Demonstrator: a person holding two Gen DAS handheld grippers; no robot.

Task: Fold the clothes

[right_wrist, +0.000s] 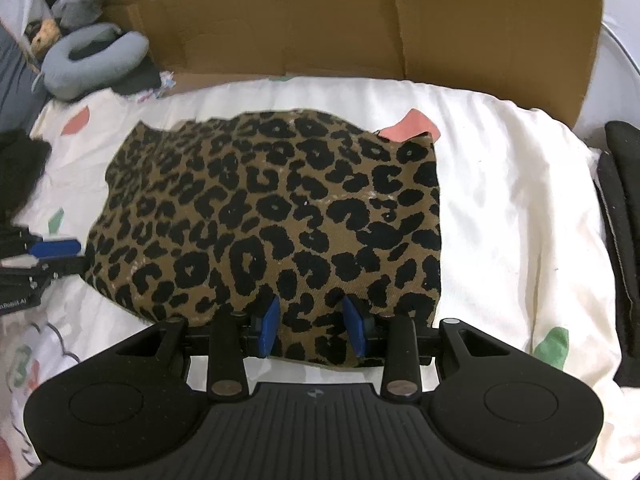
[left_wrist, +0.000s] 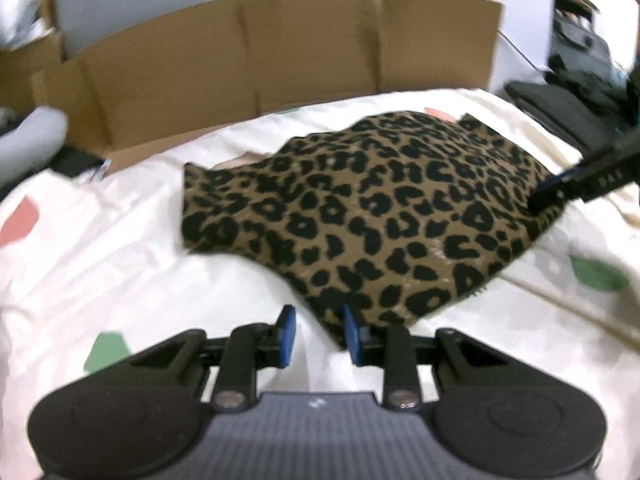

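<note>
Both pairs of jaws stand partly apart. On the left gripper [left_wrist: 316, 334] the blue pads [left_wrist: 286, 334] have bare bedding showing in the gap between them; the near corner of the leopard-print garment [left_wrist: 372, 216] lies just against the right-hand pad, and nothing is clamped. On the right gripper [right_wrist: 312, 328] the two blue pads press down into the near edge of the same garment, with a band of the cloth lying between them. Little dimples show in the fabric at each tip, but whether the cloth is truly pinched or only pressed on, I cannot tell from this angle.

That garment is folded into a rough block and lies flat on a cream bedsheet [right_wrist: 500, 200] printed with pink and green patches. It sits about in the middle of the sheet, its right side straight and its left side ragged and curved.

Seen from the left wrist, the right gripper's finger reaches the garment's far right corner; seen from the right wrist, the left gripper comes in at the garment's left edge, close to it or just touching.

Behind the sheet a flattened cardboard box [left_wrist: 280, 52] stands upright like a wall. A grey neck pillow [right_wrist: 92, 60] lies at the far left, beside the cardboard.
</note>
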